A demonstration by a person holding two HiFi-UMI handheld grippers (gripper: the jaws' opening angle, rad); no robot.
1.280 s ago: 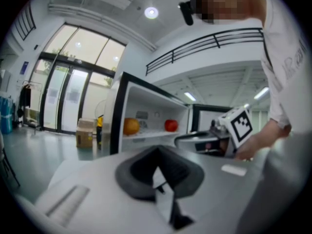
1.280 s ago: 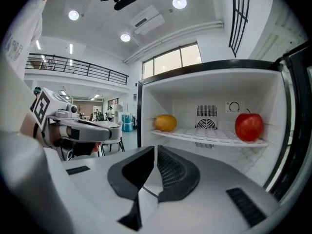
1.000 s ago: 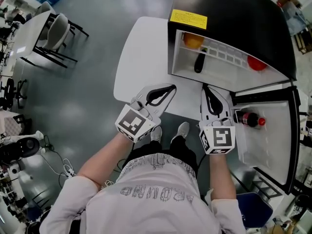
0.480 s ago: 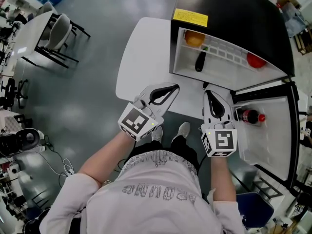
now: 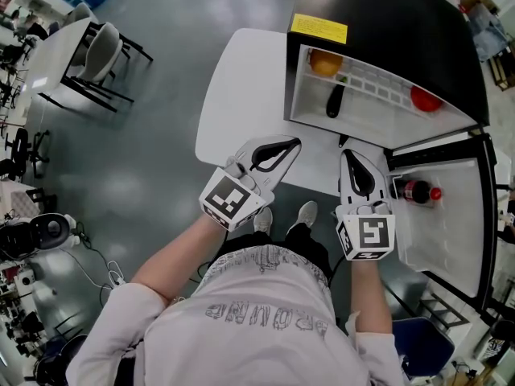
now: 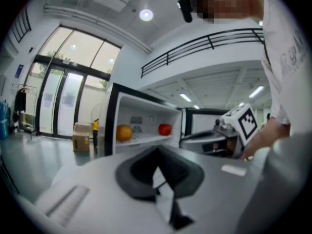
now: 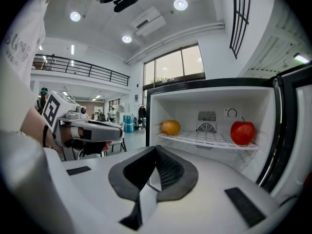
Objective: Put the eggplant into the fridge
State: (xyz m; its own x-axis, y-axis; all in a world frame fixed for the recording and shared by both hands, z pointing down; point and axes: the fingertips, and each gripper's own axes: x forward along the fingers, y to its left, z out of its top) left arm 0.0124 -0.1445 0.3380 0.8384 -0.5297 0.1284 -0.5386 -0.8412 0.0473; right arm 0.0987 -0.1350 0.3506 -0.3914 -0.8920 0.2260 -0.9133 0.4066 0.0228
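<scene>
The dark eggplant (image 5: 334, 101) lies on the white shelf inside the open fridge (image 5: 386, 22), between an orange (image 5: 326, 63) and a red apple (image 5: 424, 99). Both gripper views show the orange (image 7: 170, 127) and the apple (image 7: 243, 132), but not the eggplant. My left gripper (image 5: 296, 143) is shut and holds nothing, just below the fridge's lower left corner over the white table (image 5: 241, 95). My right gripper (image 5: 348, 153) is shut and empty too, close under the fridge opening. In the right gripper view its jaws (image 7: 156, 150) meet at the tip.
The fridge door (image 5: 451, 232) stands open to the right with a cola bottle (image 5: 414, 191) in its rack. A white table with chairs (image 5: 88, 51) stands at the far left on the grey floor. The person's feet are under the table edge.
Nothing in the scene has visibly moved; both grippers stay in front of the fridge and only the head view has shifted a little.
</scene>
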